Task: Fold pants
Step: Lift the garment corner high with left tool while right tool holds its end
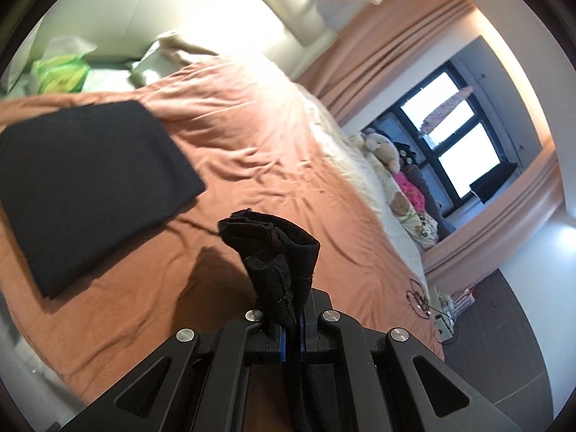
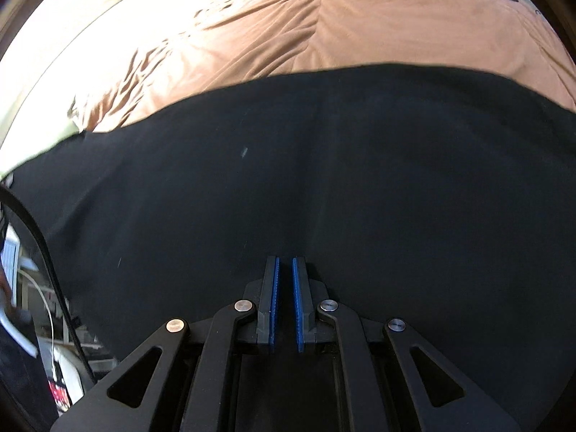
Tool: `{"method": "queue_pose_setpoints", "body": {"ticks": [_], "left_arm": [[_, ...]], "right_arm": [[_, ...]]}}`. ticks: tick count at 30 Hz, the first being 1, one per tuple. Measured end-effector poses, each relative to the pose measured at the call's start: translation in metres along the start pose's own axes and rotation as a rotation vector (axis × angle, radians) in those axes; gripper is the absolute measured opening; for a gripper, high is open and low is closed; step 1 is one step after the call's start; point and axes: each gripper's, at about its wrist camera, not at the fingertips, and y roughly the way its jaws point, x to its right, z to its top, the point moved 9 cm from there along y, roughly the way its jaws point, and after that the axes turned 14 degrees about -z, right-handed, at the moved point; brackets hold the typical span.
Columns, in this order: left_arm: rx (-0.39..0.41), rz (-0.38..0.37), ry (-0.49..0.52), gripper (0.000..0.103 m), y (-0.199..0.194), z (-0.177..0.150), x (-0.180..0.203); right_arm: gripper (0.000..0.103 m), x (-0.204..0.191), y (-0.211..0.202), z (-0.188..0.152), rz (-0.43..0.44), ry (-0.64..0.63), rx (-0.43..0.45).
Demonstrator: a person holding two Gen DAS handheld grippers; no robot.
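A: Where are the pants?

B: The black pants (image 2: 288,187) lie flat on the orange bedspread (image 2: 324,25), filling the space just ahead of the right gripper (image 2: 284,302).

A: Its fingers?

B: Slightly parted, gripping nothing. The left gripper (image 1: 291,327) pinches a bunched black cloth (image 1: 277,252) above the bedspread, beside a folded black piece (image 1: 90,187).

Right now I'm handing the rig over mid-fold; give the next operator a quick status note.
Left claw: shut on a bunched black cloth, held up above the bedspread.
Right claw: slightly open, empty, over flat black pants.
Position: a flat, folded-looking black garment lies on the bed in the left view.
Done: that piece looks folded.
Left: I can't tell what the held cloth is; lay it down and fold it.
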Motion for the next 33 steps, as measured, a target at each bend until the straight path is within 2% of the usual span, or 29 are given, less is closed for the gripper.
{"method": "queue_pose_setpoints", "body": {"ticks": [11,16,21,25,28,30,32,33], "left_arm": [[-0.025,-0.08,0.131,0.004,0.015,0.011,0.101],[-0.04,-0.12,0.205,0.004,0.022,0.01,0.153],[-0.068,-0.174,0.284,0.004,0.037,0.004,0.216],[-0.092,-0.218,0.34,0.004,0.051,-0.007,0.263],[-0.102,-0.232,0.365,0.004,0.059,-0.012,0.286],[-0.112,-0.247,0.376,0.004,0.062,-0.017,0.3],[-0.119,-0.257,0.395,0.004,0.066,-0.022,0.316],[-0.123,-0.262,0.403,0.004,0.067,-0.025,0.322]], "right_arm": [[0.004,0.004,-0.016,-0.042,0.099,0.026,-0.004],[0.004,0.011,-0.028,-0.04,0.166,0.038,0.0],[0.005,0.039,-0.053,-0.031,0.202,0.072,0.078],[0.005,0.06,-0.071,-0.024,0.198,0.081,0.142],[0.006,0.076,-0.085,-0.017,0.211,0.097,0.182],[0.013,0.085,-0.092,-0.019,0.203,0.1,0.206],[0.037,0.096,-0.102,-0.02,0.203,0.106,0.235],[0.044,0.103,-0.106,-0.023,0.198,0.111,0.249]]}}
